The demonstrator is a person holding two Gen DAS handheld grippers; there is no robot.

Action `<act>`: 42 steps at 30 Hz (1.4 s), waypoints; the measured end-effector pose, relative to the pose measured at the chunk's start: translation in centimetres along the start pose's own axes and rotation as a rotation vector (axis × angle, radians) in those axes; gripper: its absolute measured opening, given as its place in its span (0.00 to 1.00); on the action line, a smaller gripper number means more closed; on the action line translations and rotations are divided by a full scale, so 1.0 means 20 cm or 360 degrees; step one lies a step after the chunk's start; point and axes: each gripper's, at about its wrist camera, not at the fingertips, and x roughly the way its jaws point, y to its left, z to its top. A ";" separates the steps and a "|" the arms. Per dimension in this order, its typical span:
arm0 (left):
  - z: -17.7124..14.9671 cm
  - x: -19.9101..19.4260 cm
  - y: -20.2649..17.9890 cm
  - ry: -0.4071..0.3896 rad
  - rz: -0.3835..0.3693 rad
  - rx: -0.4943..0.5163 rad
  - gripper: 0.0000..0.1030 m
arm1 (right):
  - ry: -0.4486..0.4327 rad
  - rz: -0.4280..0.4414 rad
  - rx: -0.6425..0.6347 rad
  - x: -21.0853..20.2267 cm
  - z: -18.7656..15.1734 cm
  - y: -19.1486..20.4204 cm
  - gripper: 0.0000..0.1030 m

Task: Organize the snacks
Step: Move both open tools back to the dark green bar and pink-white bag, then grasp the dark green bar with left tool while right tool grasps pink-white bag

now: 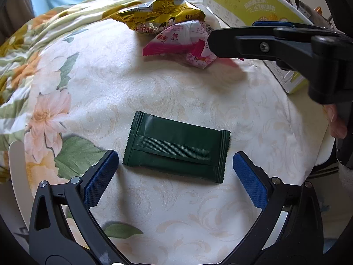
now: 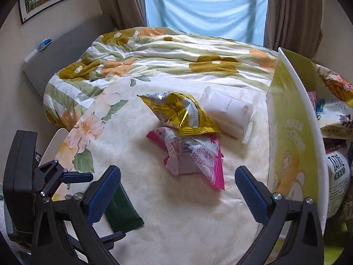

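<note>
A dark green snack packet (image 1: pixel 176 148) lies flat on the bed, straddled by my open left gripper (image 1: pixel 174 172), one blue pad on each side. It also shows in the right wrist view (image 2: pixel 123 212), partly behind a finger. My right gripper (image 2: pixel 176 183) is open and empty, just short of a pink and white packet (image 2: pixel 194 156). A gold packet (image 2: pixel 183 112) overlaps the pink one, and a white packet (image 2: pixel 229 112) lies behind. In the left wrist view the right gripper (image 1: pixel 264 44) reaches over the pink packet (image 1: pixel 181 42) beside the gold one (image 1: pixel 158 15).
A yellow and white cardboard box (image 2: pixel 293 132) stands open at the right, with several snack bags (image 2: pixel 335 110) inside. A bunched floral quilt (image 2: pixel 154 53) lies at the back and left. The bed's edge is at the left.
</note>
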 end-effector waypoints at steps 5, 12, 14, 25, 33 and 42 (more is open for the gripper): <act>0.04 0.05 0.00 0.0071 0.0069 0.0027 0.99 | 0.0035 0.0033 -0.0020 0.07 0.02 -0.03 1.00; 0.09 0.05 0.03 0.0069 0.0080 0.0041 0.85 | 0.0109 0.0059 -0.0012 0.16 0.05 -0.04 1.00; 0.10 0.04 0.04 0.0073 0.0094 0.0030 0.78 | 0.0125 0.0060 -0.0013 0.19 0.05 -0.04 1.00; 0.13 0.04 0.16 0.0071 0.0057 -0.0078 0.59 | 0.0189 0.0059 0.0034 0.34 0.10 -0.08 0.96; 0.16 0.05 0.23 0.0061 0.0050 -0.0143 0.57 | 0.0201 0.0017 0.0006 0.35 0.10 -0.08 0.62; 0.18 0.05 0.30 0.0046 0.0009 -0.0199 0.48 | 0.0176 -0.0021 0.0006 0.28 0.03 -0.04 0.50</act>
